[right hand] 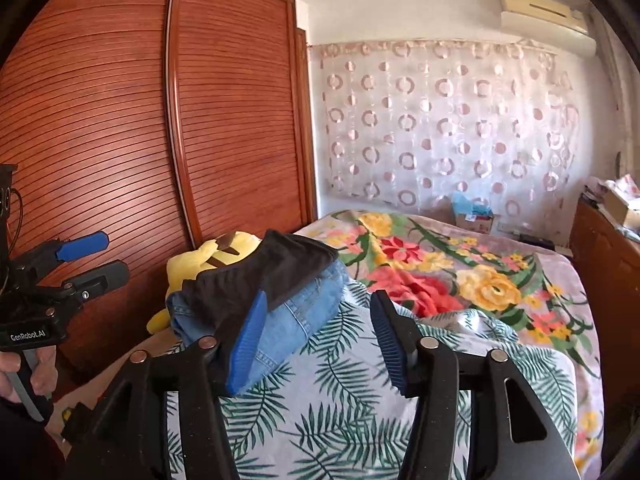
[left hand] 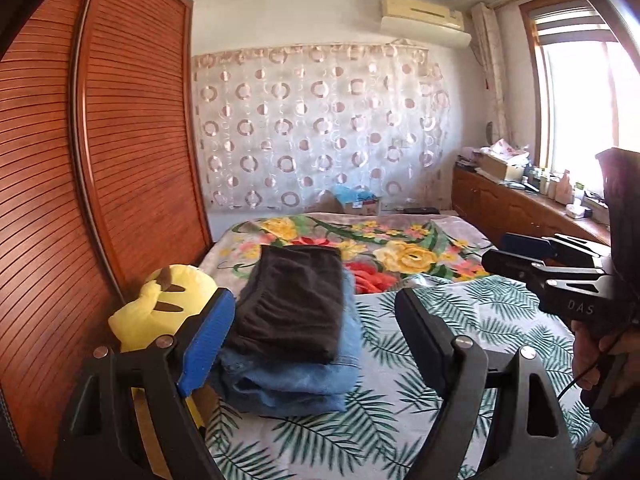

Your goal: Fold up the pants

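Note:
Folded black pants (left hand: 294,304) lie on top of folded blue jeans (left hand: 288,384) in a stack at the left side of the bed; the stack also shows in the right wrist view, black pants (right hand: 256,280) over jeans (right hand: 304,316). My left gripper (left hand: 310,344) is open and empty, held above and just in front of the stack. My right gripper (right hand: 316,344) is open and empty, to the right of the stack over the leaf-print sheet (right hand: 340,408). Each gripper shows in the other's view, the right (left hand: 516,254) and the left (right hand: 94,258).
A yellow plush toy (left hand: 160,308) lies left of the stack against the wooden wardrobe (left hand: 100,140). A floral blanket (left hand: 400,248) covers the far half of the bed. A wooden cabinet (left hand: 520,204) with clutter stands at the right under the window.

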